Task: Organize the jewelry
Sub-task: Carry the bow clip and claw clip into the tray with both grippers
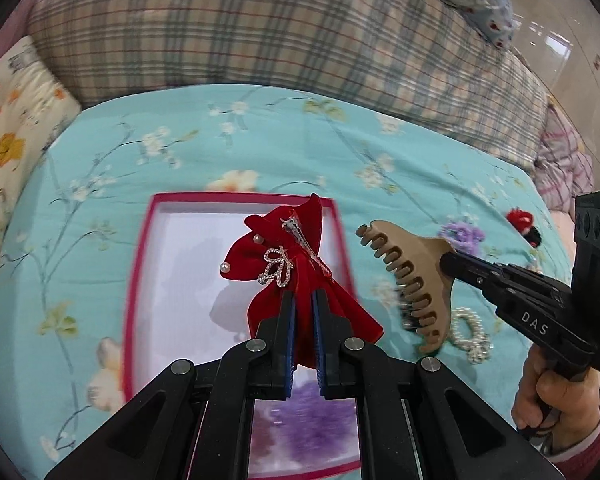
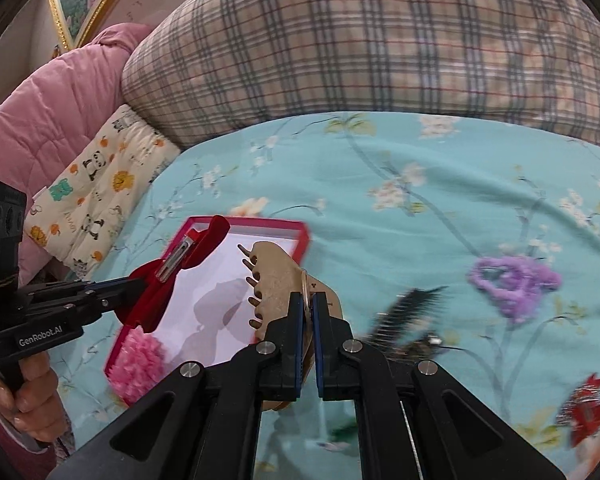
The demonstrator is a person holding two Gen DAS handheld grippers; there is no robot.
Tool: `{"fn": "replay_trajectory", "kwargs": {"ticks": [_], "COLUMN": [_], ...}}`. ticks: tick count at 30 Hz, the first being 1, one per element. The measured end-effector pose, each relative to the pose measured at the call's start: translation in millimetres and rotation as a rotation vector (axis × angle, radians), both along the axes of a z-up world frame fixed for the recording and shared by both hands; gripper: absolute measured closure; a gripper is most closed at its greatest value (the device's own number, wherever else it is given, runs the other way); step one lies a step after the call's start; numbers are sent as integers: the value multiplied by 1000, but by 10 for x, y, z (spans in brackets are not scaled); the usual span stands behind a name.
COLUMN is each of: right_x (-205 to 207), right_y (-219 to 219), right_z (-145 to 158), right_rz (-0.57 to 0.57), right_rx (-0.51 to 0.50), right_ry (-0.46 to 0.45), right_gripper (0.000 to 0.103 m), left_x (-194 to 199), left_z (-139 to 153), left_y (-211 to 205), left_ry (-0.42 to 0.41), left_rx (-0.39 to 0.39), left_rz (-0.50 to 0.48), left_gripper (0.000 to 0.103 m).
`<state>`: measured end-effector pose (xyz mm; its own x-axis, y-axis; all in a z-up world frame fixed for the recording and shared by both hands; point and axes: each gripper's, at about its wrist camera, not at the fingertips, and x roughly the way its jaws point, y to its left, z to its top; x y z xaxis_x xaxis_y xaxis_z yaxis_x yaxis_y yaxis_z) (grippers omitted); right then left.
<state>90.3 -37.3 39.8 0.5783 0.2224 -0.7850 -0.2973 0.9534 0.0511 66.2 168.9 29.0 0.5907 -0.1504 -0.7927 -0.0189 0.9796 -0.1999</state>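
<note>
Both tools [image 1: 304, 300] [image 2: 309, 304] angled downward, clamping bow [image 1: 300, 264] and claw clip [image 2: 278, 280].

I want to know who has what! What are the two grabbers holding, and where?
Left gripper pinches the red bow clip by its lower edge; right gripper pinches the tan claw clip at its hinge end.
</note>
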Motion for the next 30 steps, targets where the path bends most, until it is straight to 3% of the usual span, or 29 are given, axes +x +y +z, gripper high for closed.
{"fn": "replay_trajectory", "kwargs": {"ticks": [13, 30], "right_x": [309, 647], "right_y": [627, 706], "right_z": [-399, -846], "right_rz": [-7, -43], "right_rx": [21, 0], "right_ry": [29, 80], "right_gripper": [99, 99], "left_x": [59, 460], "left_z": [-195, -746], "left_y": [400, 508], "left_ry": [3, 76], "left_rx": [21, 23], "left_rz": [80, 98], "left_gripper": [96, 96]}}
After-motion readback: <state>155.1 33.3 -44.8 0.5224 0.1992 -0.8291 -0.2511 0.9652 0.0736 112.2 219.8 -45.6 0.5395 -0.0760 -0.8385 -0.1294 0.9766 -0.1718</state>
